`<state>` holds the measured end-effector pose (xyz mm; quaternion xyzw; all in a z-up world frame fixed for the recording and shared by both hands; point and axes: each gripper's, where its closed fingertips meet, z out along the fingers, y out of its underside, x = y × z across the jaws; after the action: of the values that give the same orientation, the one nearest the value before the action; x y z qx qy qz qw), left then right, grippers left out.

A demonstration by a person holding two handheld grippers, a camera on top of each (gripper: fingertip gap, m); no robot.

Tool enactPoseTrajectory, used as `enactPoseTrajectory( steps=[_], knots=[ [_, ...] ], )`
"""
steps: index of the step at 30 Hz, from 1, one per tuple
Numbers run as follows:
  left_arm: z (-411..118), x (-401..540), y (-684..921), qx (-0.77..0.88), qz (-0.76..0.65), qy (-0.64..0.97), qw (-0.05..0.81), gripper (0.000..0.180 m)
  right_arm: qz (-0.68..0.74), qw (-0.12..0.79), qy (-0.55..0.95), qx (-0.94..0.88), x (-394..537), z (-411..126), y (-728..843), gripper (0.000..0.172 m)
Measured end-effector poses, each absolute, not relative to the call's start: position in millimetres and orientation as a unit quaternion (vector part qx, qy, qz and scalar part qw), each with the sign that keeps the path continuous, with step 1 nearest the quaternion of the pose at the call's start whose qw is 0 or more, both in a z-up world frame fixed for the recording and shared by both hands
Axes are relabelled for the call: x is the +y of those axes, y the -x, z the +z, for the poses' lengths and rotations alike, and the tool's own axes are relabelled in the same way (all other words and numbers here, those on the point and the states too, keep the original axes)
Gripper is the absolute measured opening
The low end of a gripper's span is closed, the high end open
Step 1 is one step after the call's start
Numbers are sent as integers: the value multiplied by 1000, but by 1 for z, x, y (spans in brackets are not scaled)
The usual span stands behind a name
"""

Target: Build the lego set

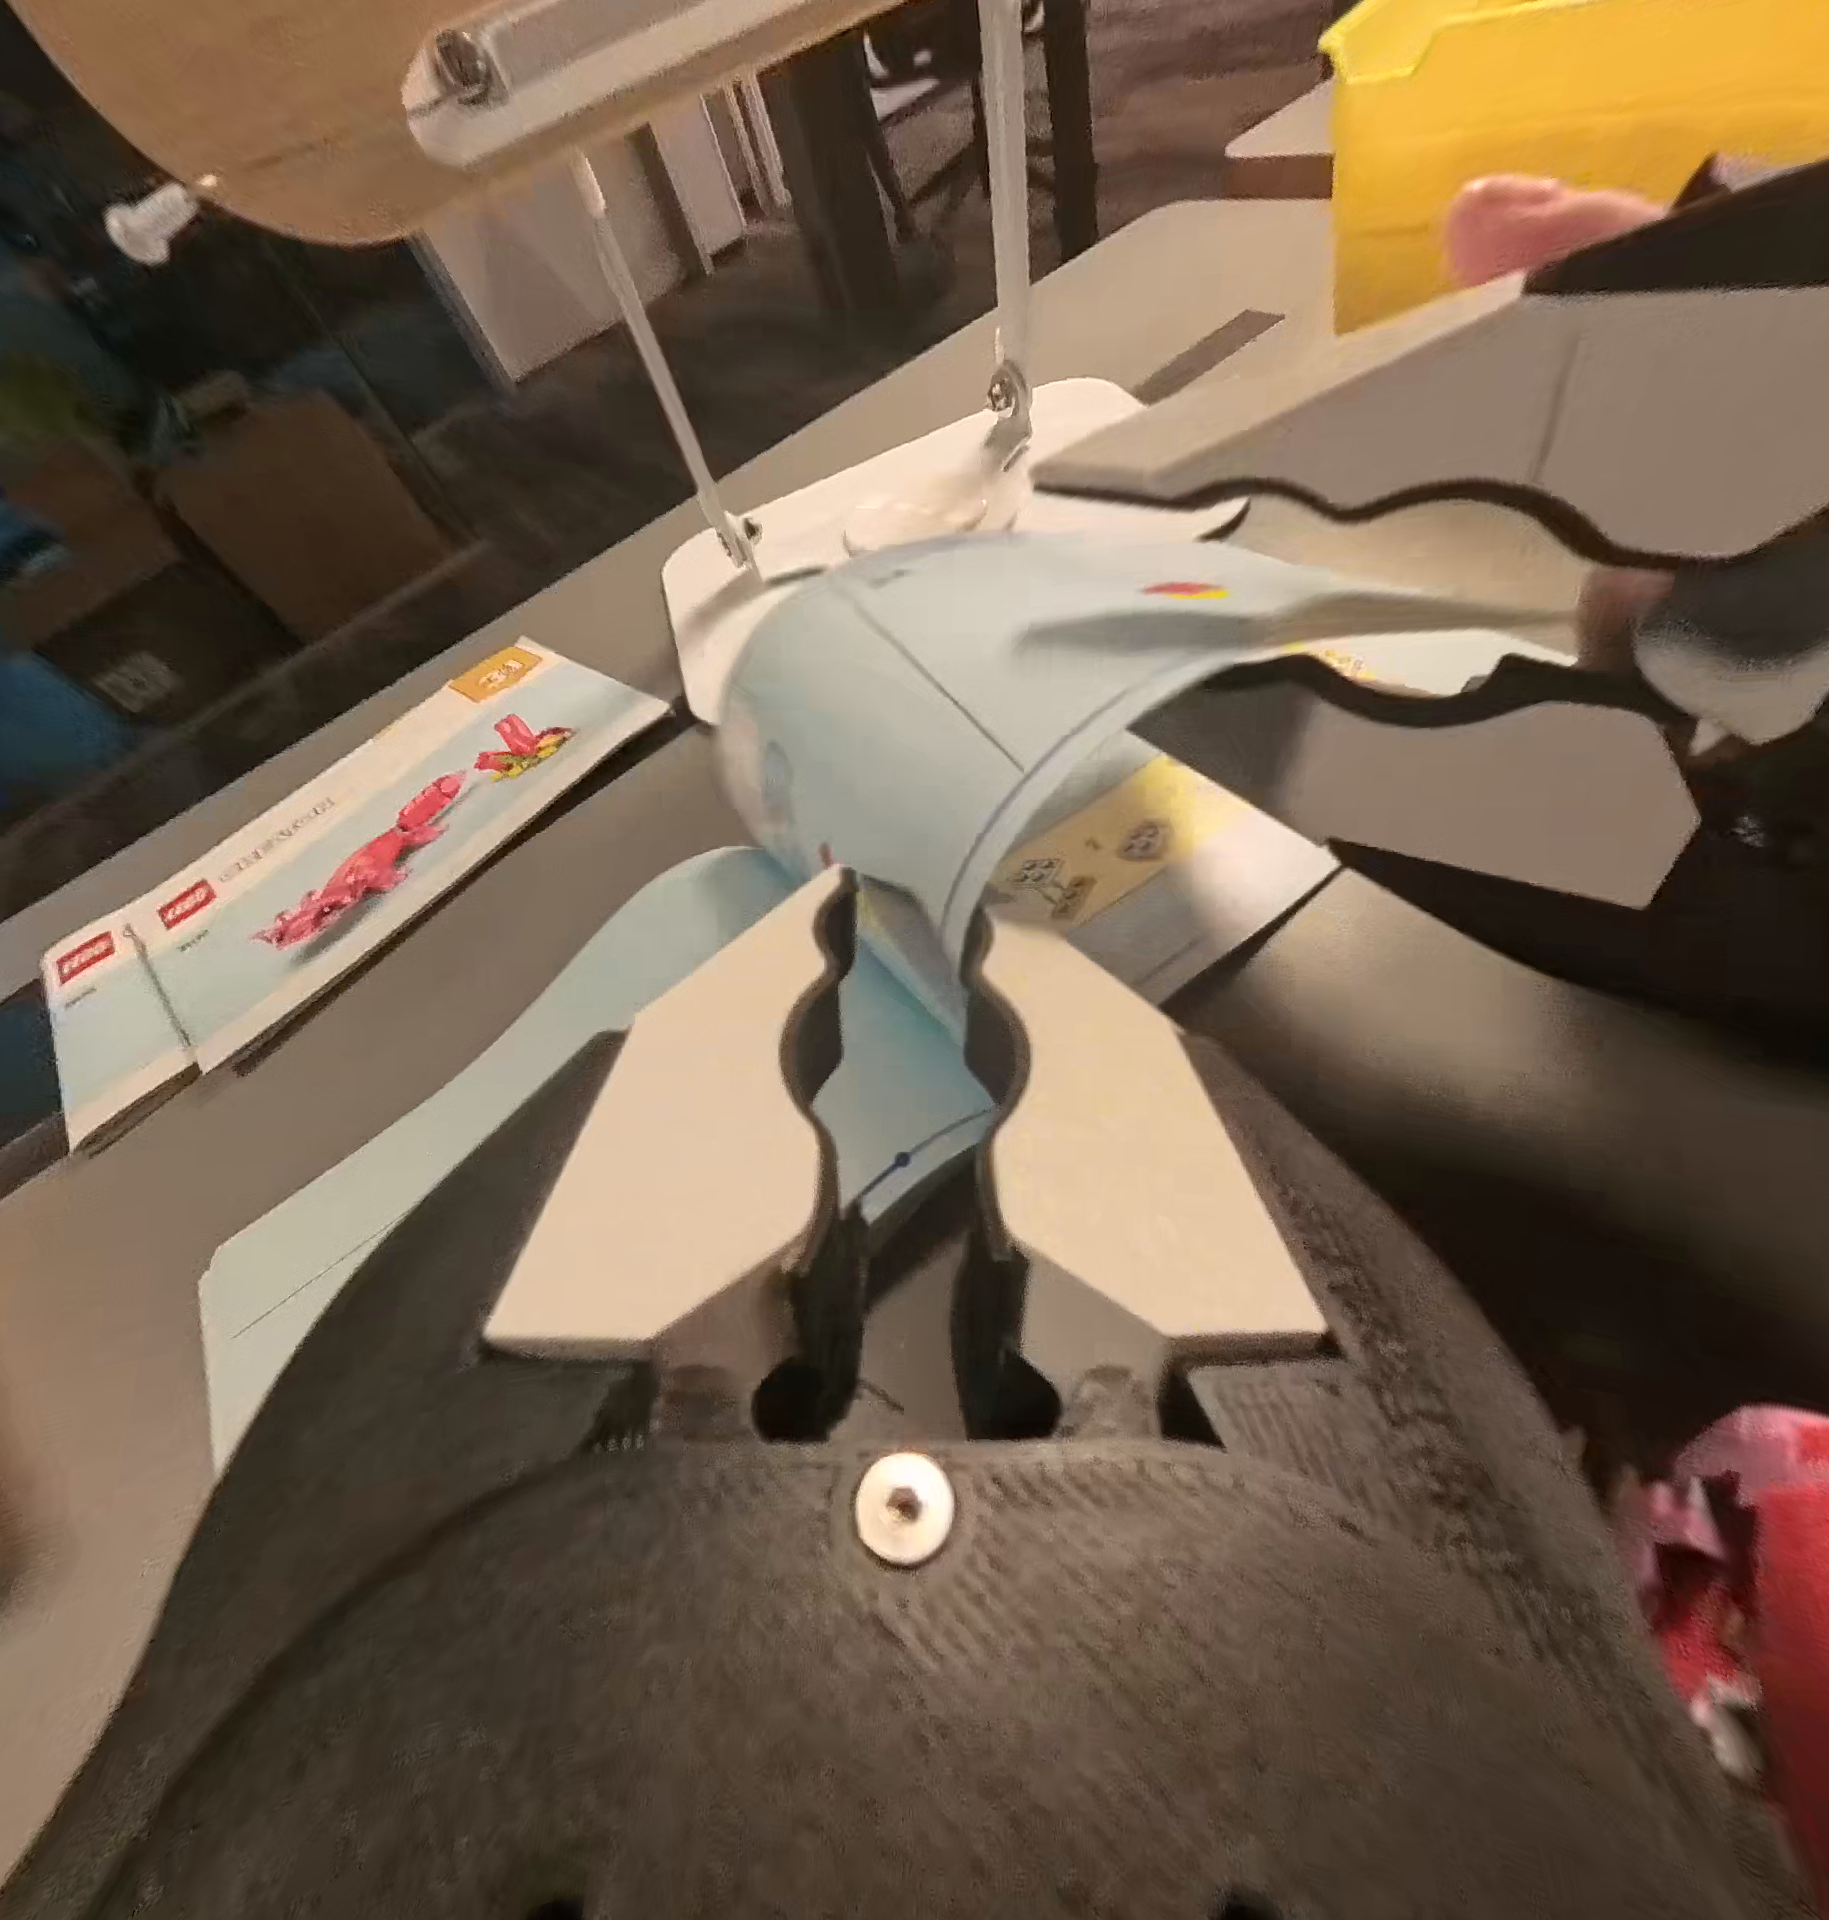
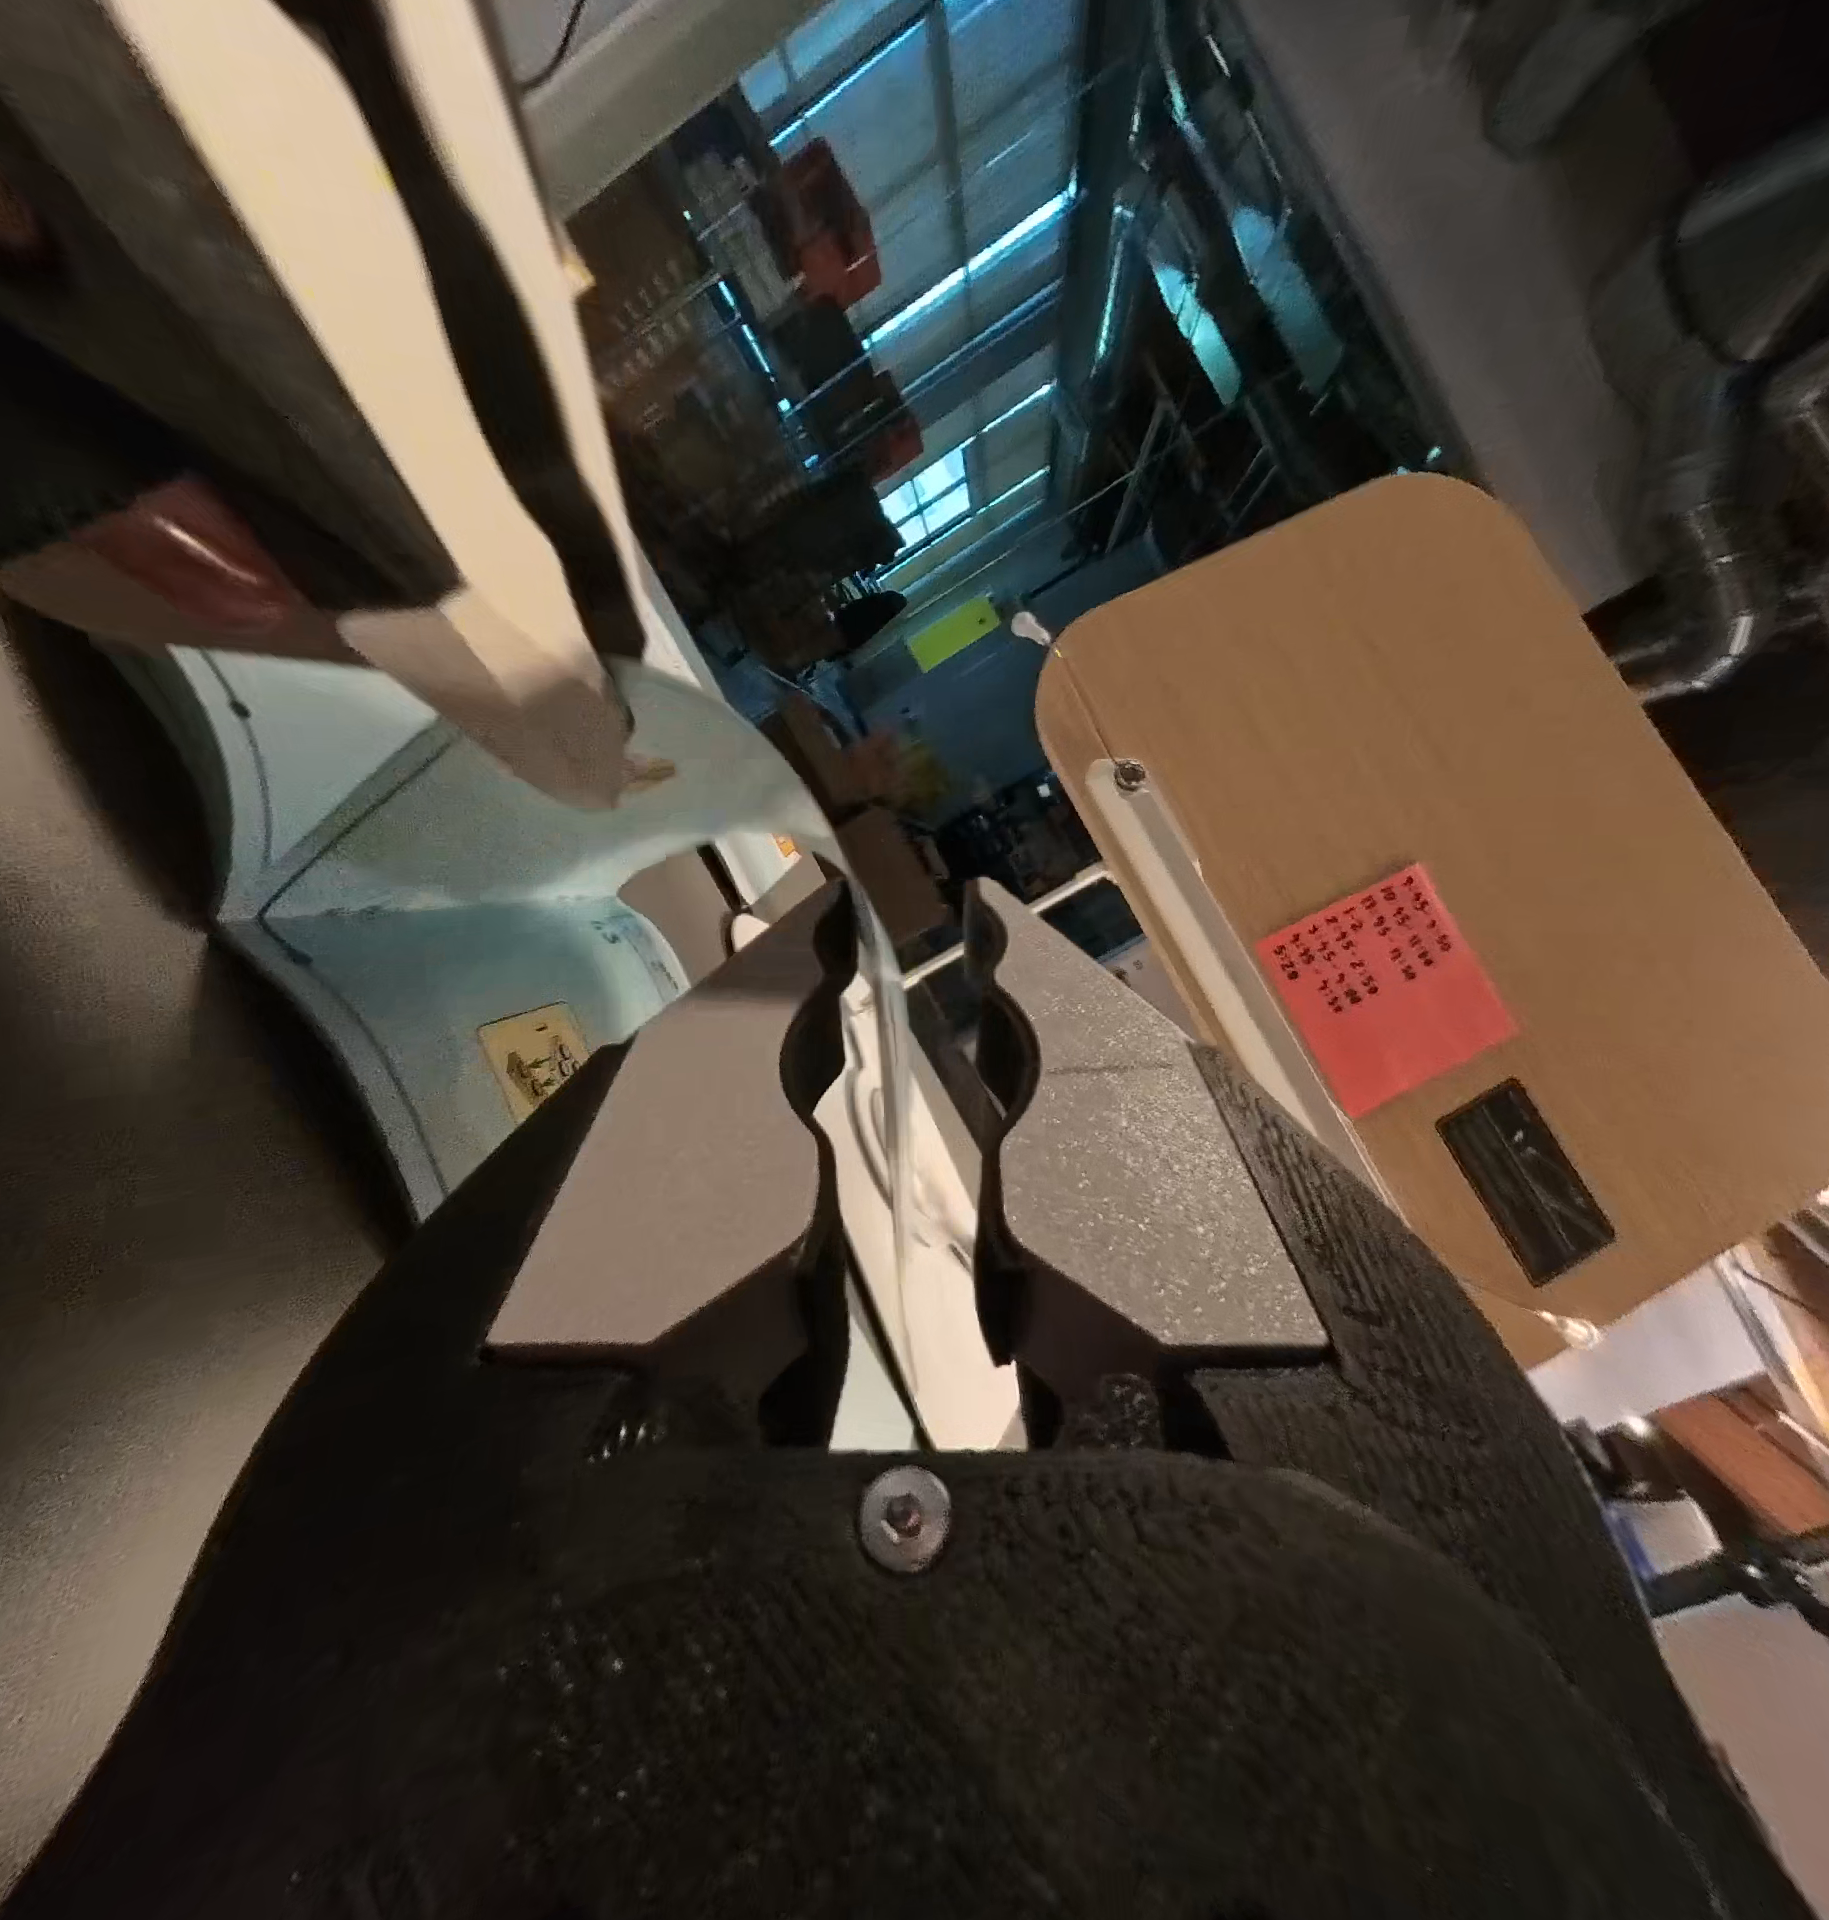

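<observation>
A light blue instruction booklet [image 1: 889, 707] lies open on the grey table [image 1: 58, 1351], with one page curled up in an arch. My left gripper [image 1: 912, 904] is low over the booklet. Its fingers stand apart with the foot of the curled page between them, and there is a gap beside the paper. My right gripper [image 1: 1128, 582] reaches in from the right. The far end of the page lies loose between its parted fingers. In the right wrist view the thin page edge [image 2: 884, 997] runs between the right gripper's fingers [image 2: 905, 904], which do not press on it. The left gripper's fingers [image 2: 536, 727] show at upper left there.
Two more booklets [image 1: 349, 831] with a red model on the cover lie at the left. A white stand base [image 1: 889, 509] is behind the open booklet. A yellow box [image 1: 1575, 114] is at the top right. Red pieces [image 1: 1772, 1558] are at the lower right. A wooden panel [image 2: 1357, 831] hangs overhead. The wooden panel [image 2: 1357, 831] lies around 25 cm away from my right fingertips.
</observation>
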<state>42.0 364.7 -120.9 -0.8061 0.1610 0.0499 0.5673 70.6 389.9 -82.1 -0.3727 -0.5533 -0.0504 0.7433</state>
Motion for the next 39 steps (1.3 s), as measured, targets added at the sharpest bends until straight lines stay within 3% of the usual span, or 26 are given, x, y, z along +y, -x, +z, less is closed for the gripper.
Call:
enactPoseTrajectory(
  steps=[3,10,16,23,29,33,37,39],
  knots=[
    [-117,363,-31,143,43,803,577,6,-40,749,386,-537,395,-79,-76,25],
    [-120,370,-13,94,3,810,579,6,-40,764,356,-536,383,-73,-79,23],
    [-101,371,-22,118,17,778,617,27,-59,761,325,-559,372,-78,-72,21],
    [-88,368,-17,119,57,756,641,16,-68,776,333,-531,372,-69,-81,20],
    [-61,362,-14,120,44,697,705,33,-93,779,340,-519,367,-69,-83,17],
    [-50,357,-30,175,88,653,732,25,-92,780,332,-522,358,-70,-78,17],
    [-57,359,-38,207,132,656,713,0,-97,776,317,-536,352,-72,-72,17],
    [-60,359,-40,209,126,661,709,0,-92,778,308,-539,349,-71,-71,17]
  ],
)
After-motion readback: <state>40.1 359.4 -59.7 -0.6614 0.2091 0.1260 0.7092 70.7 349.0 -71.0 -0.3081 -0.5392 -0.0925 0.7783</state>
